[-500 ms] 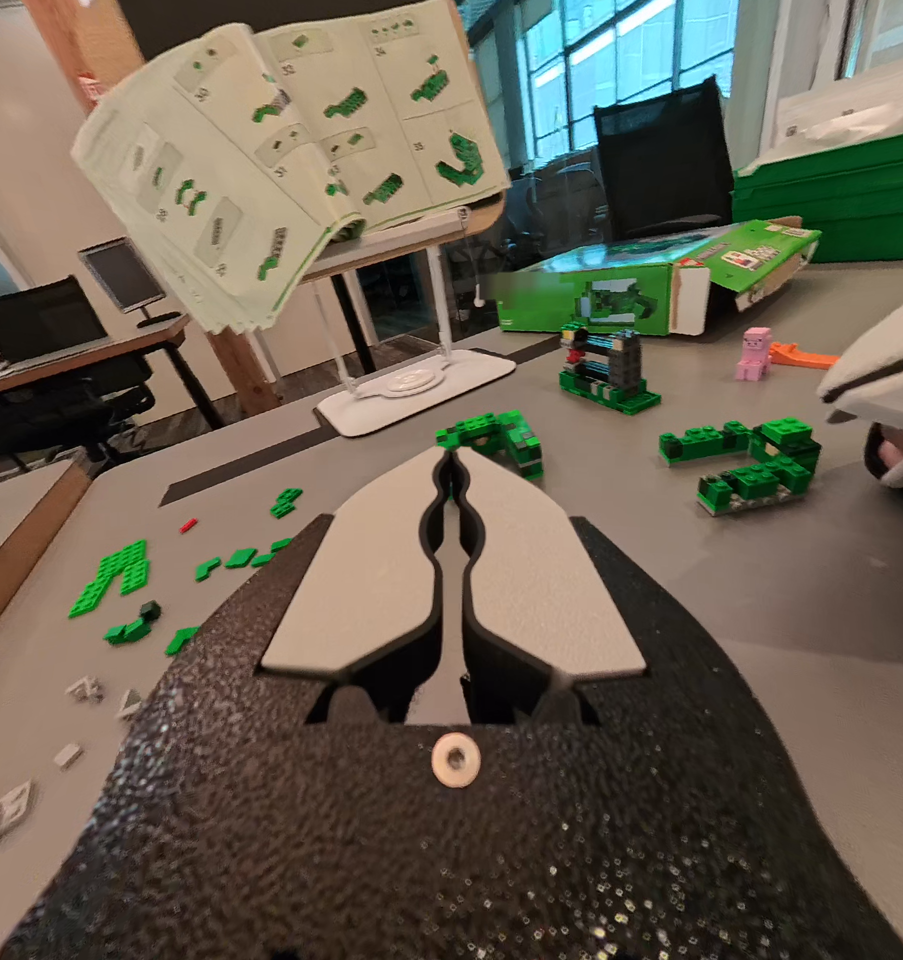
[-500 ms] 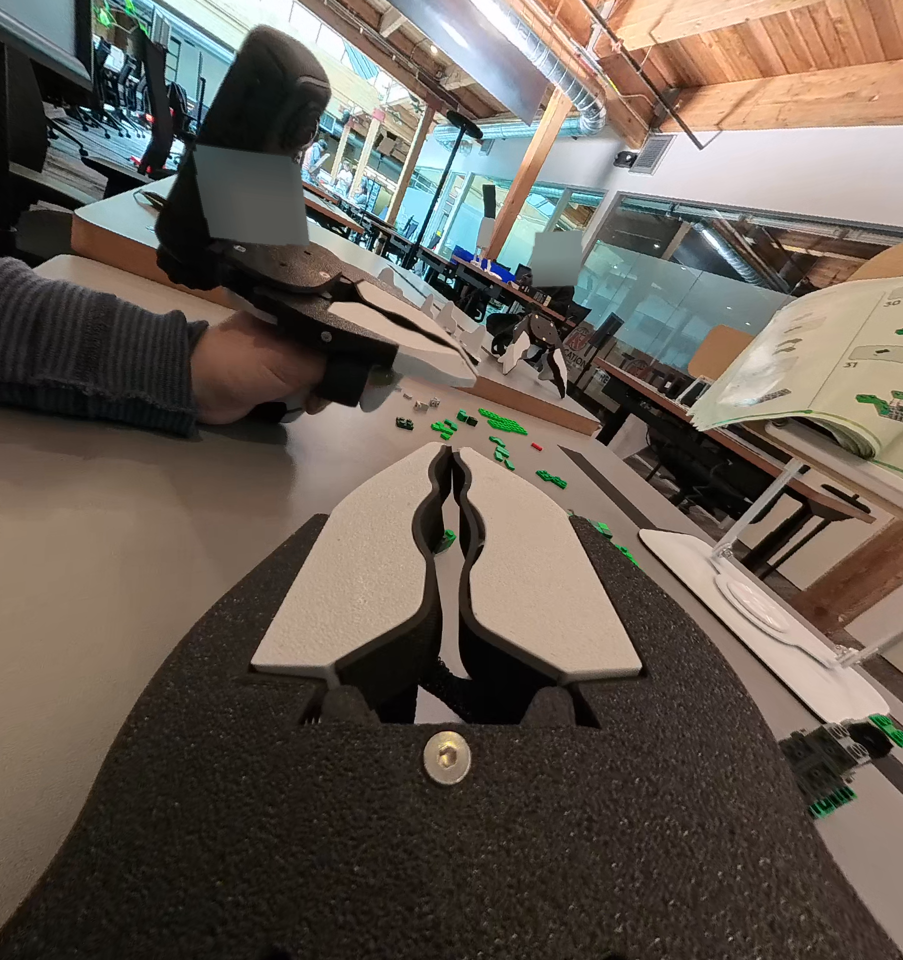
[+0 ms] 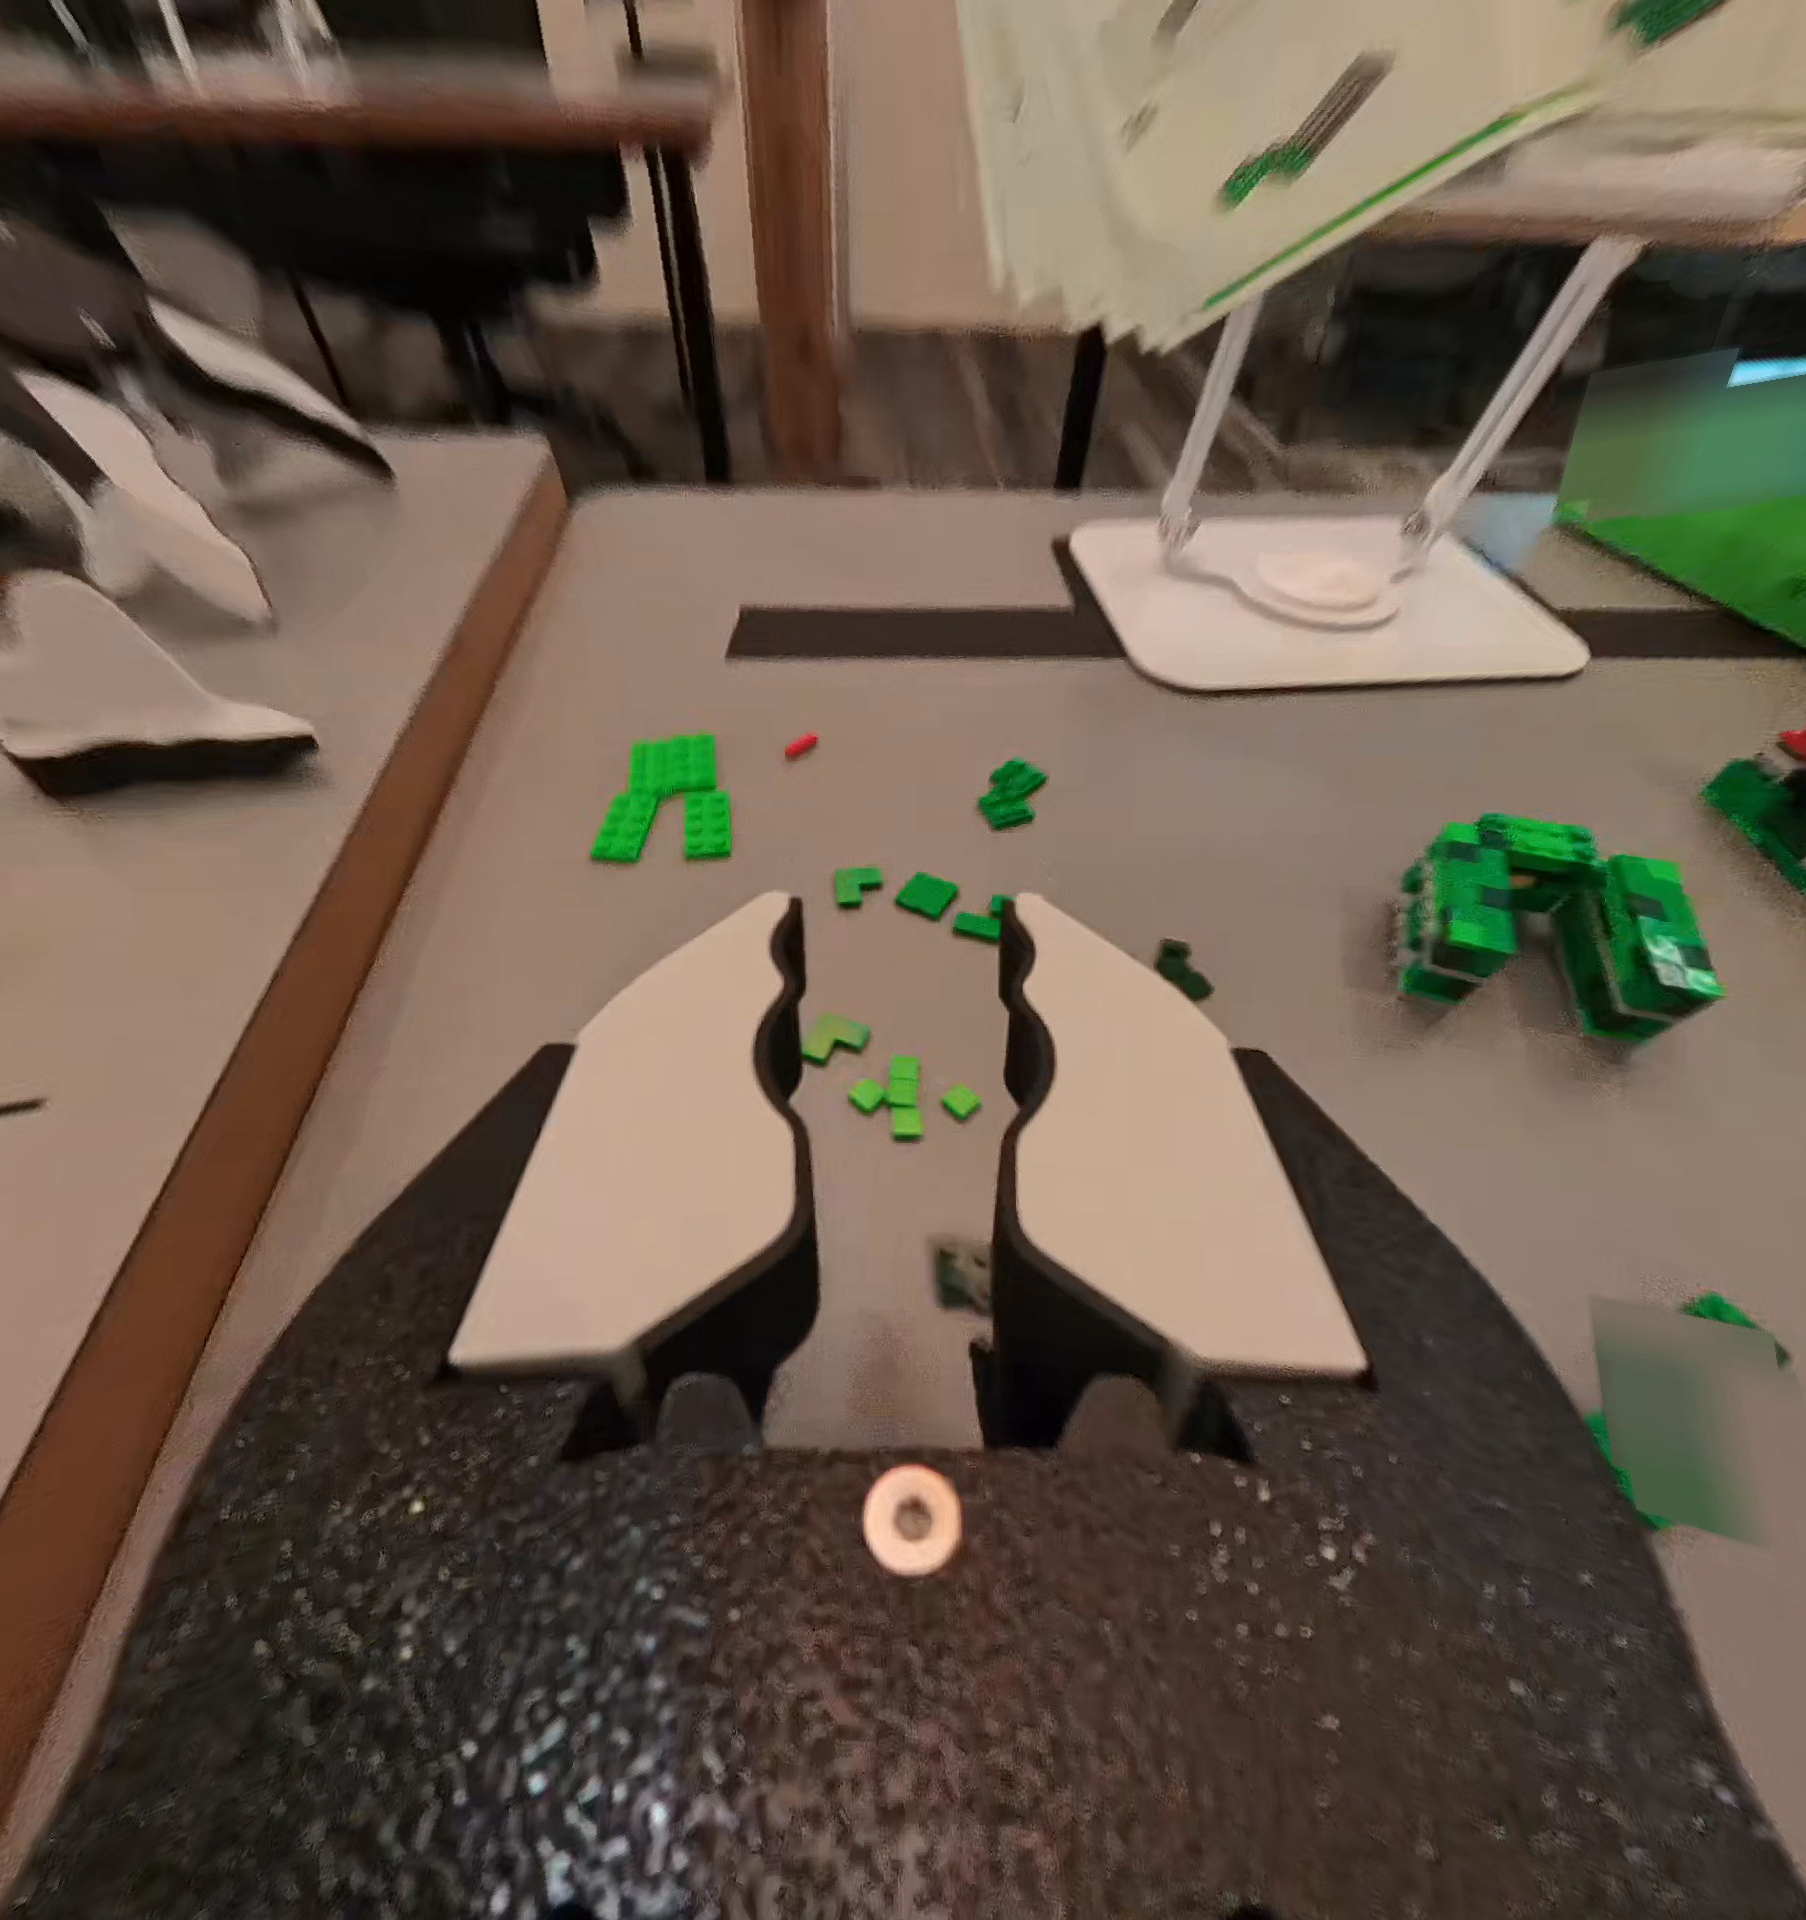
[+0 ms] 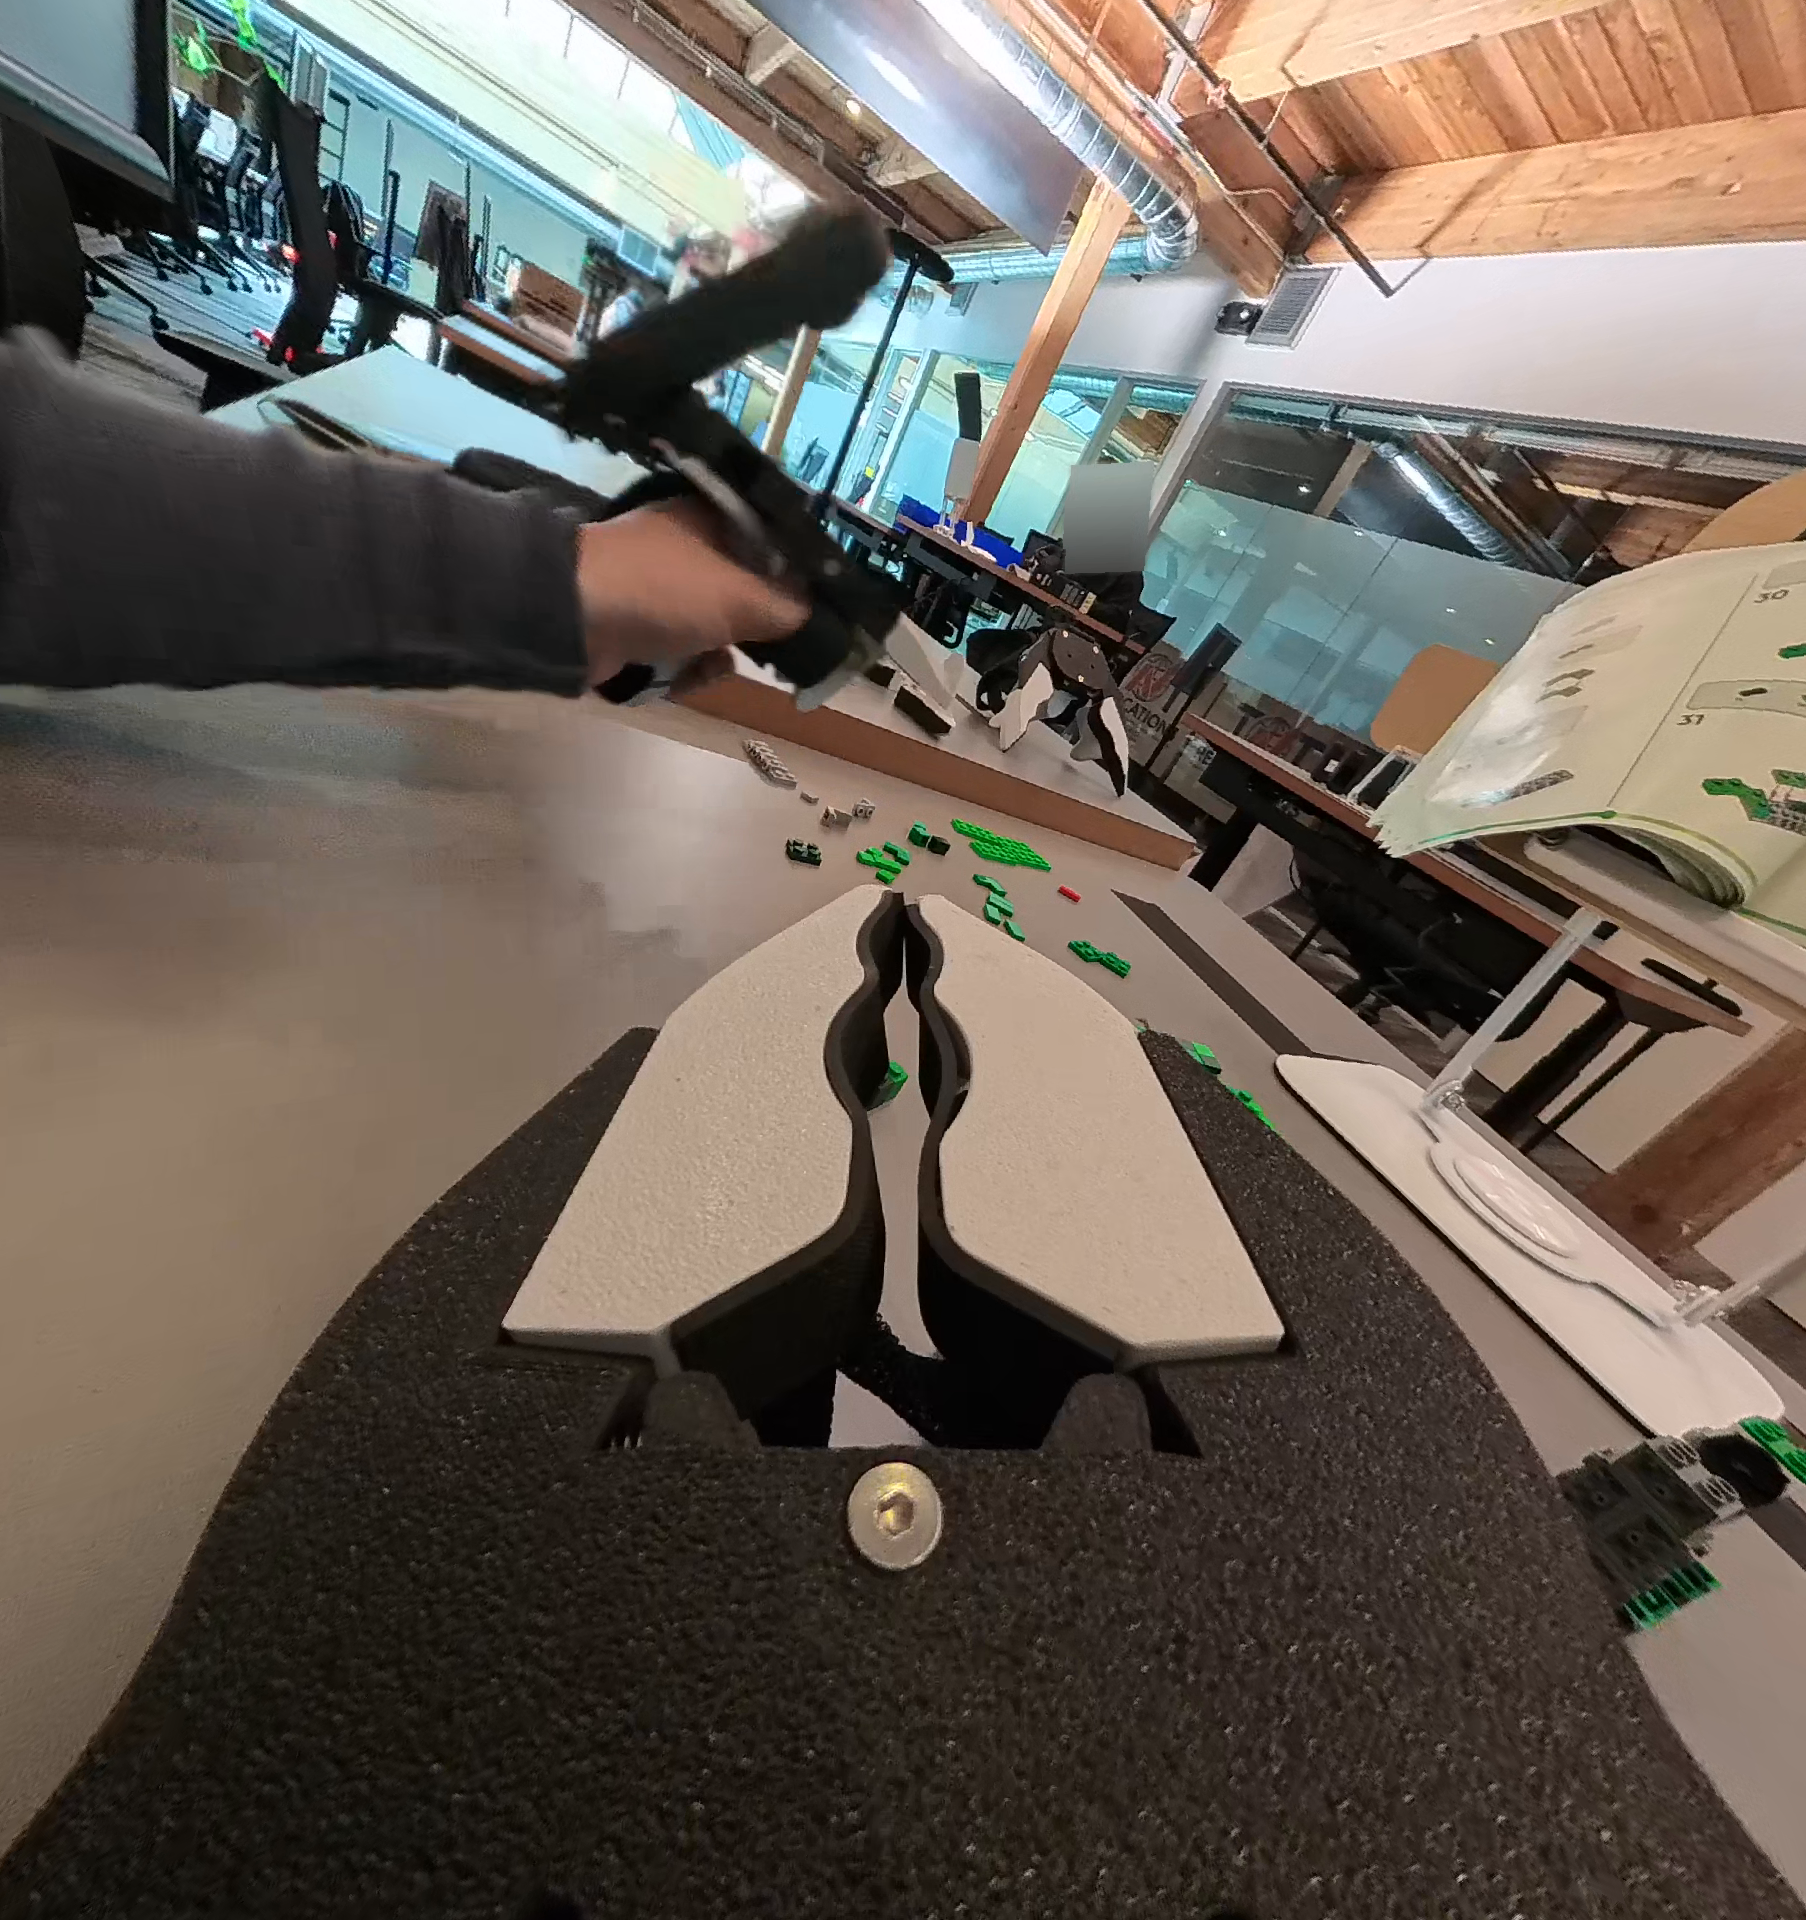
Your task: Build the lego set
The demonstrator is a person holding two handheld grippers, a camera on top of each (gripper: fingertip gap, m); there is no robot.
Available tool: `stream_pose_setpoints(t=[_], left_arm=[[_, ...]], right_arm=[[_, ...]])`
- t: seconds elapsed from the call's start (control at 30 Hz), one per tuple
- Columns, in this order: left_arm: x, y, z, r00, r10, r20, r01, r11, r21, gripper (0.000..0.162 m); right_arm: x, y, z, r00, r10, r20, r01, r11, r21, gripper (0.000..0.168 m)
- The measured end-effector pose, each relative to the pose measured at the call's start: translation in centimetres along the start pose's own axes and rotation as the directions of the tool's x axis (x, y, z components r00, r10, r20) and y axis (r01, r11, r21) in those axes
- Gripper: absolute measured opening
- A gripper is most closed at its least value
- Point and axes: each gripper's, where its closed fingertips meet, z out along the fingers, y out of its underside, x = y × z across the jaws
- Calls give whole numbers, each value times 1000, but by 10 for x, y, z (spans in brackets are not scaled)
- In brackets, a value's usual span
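Note:
My left gripper (image 3: 901, 914) is open and points down at the grey table (image 3: 1242, 831). Small loose green pieces (image 3: 894, 1091) lie on the table between its fingers, and others (image 3: 925, 894) lie just past its tips. Flat green plates (image 3: 665, 795) and a tiny red piece (image 3: 800, 745) lie farther off. A green sub-assembly (image 3: 1553, 925) sits to the right. My right gripper (image 4: 904, 909) is shut and low over the table. A bit of green (image 4: 888, 1081) shows through its gap. The left gripper (image 4: 857, 665) also shows there, blurred, held in a hand.
The instruction booklet (image 3: 1294, 125) rests on a clear stand with a white base (image 3: 1325, 613). A green box (image 3: 1730, 540) and a black-and-green build (image 4: 1657, 1507) are on the right. The table's wooden edge (image 3: 359, 883) runs along the left, and other grippers (image 3: 151, 520) lie beyond it. The tips of one gripper are about 25 centimeters away from the tips of the other. About 35 centimeters separates my left fingertips from the white base (image 3: 1325, 613). My right wrist view (image 4: 1469, 1200) looks at it from another angle.
My left gripper has opened, swung to the left and tipped down over the loose green pieces. The right gripper has stayed where it was, still shut.

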Motion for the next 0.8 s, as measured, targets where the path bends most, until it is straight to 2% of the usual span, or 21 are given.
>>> stream_pose_setpoints(t=[0.17, 0.33, 0.6, 0.8], left_arm=[[-35, 10, 67, 992, -111, -67, 83, 942, -325, 34], [-51, 37, 105, 999, -24, -29, 1, 801, -599, 26], [-65, 50, 132, 1000, 11, 29, 12, 726, -688, 29], [-71, 50, 140, 998, -13, 57, 49, 715, -697, 33]], right_arm=[[-1, 0, 0, 1000, 0, 2, 0, 1000, 0, 0], [-2, 0, 0, 1000, 4, 9, -4, 1000, 1, 0], [-8, -1, 2, 999, -10, 34, 10, 1000, 6, 0], [-7, -2, 2, 1000, 5, 31, -5, 1000, 9, 0]])
